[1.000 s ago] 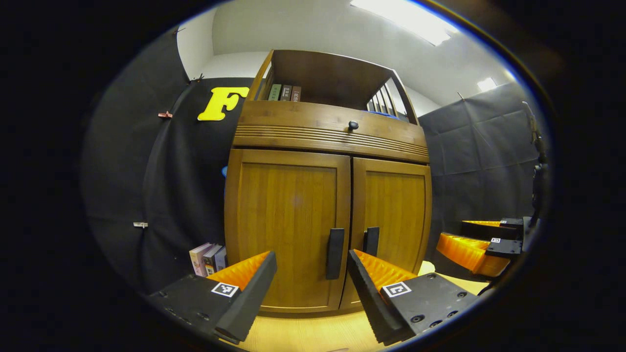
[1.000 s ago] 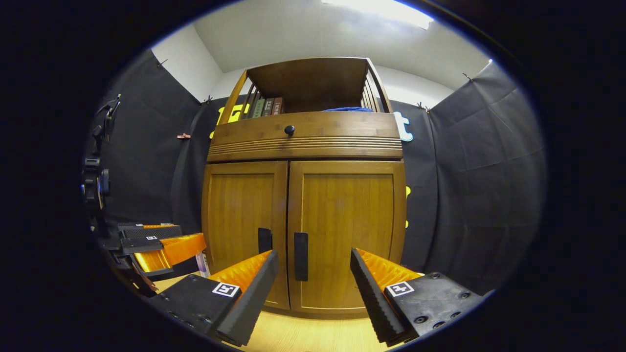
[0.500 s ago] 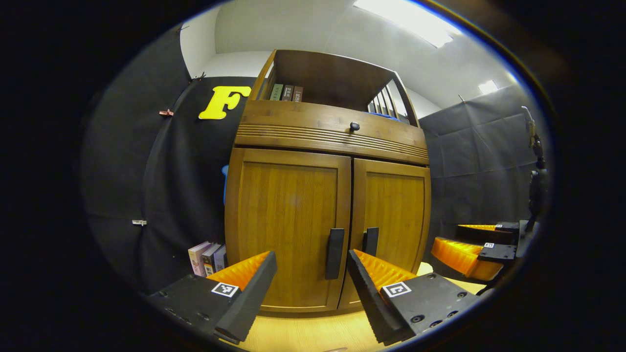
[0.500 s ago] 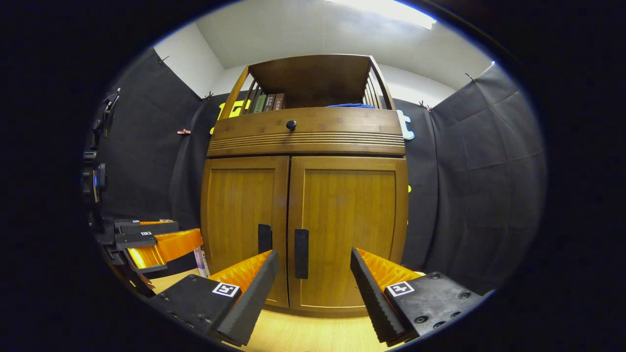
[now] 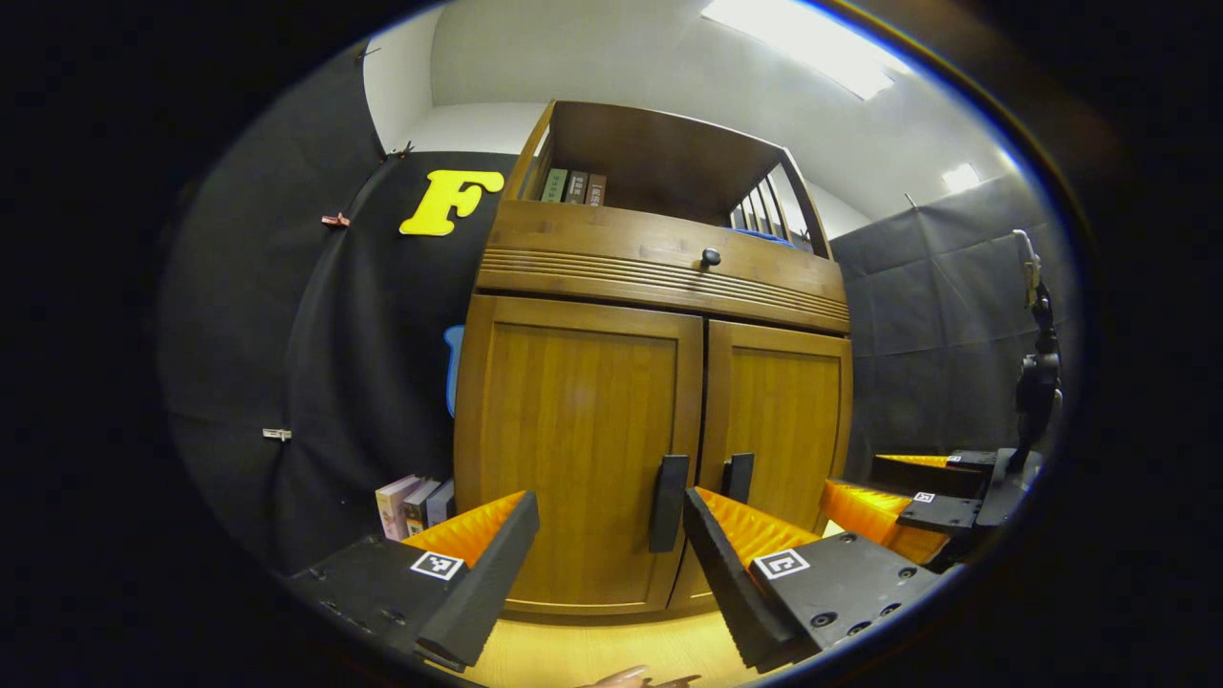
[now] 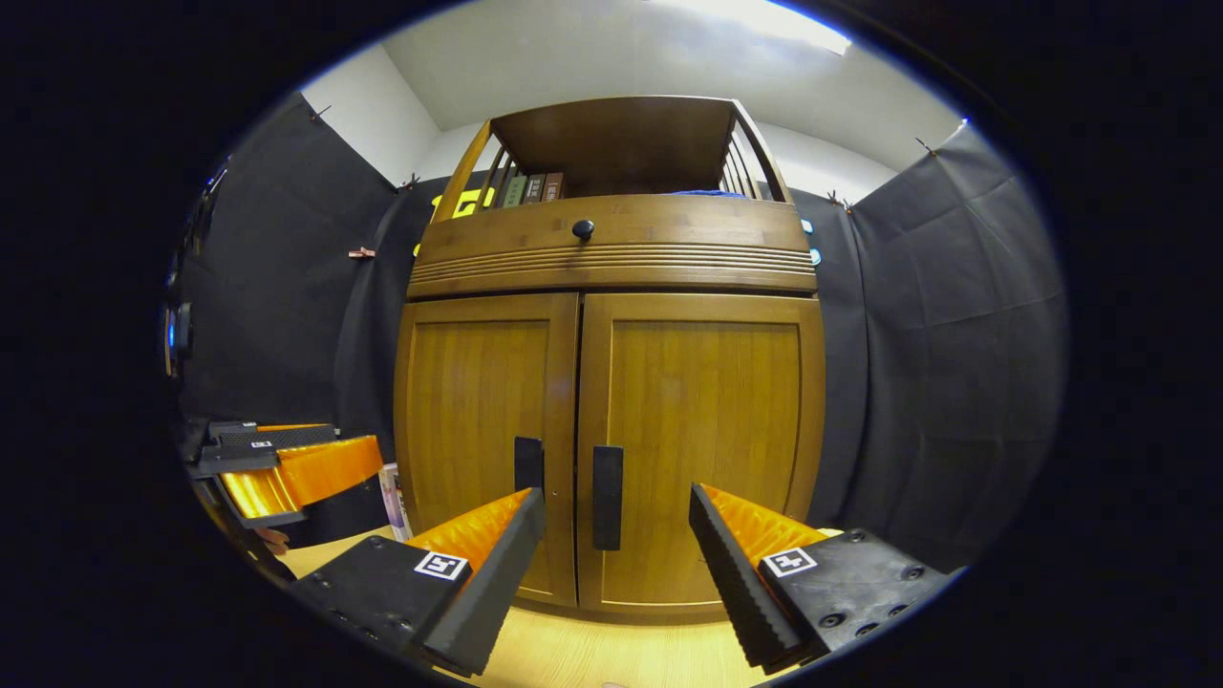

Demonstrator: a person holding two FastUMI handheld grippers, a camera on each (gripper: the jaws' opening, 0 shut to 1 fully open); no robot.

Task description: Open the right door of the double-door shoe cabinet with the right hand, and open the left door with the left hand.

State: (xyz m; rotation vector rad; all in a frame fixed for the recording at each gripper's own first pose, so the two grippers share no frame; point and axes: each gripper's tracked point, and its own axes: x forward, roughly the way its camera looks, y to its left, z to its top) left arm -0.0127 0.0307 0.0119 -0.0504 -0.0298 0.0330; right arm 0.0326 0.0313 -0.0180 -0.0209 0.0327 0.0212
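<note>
A wooden shoe cabinet stands ahead with both doors closed. In the left gripper view the left door carries a dark vertical handle, and my left gripper is open just short of it. The right gripper shows at the lower right there. In the right gripper view the right door has its dark handle between the fingers' line, and my right gripper is open a short way off. The left gripper shows at the left.
A drawer with a black knob sits above the doors, under an open shelf with books. More books stand on the floor left of the cabinet. The floor is light wood. Black cloth walls close in on both sides.
Both grippers have come a little closer to the cabinet, so the doors and handles look larger. Both stay open and the doors stay closed.
</note>
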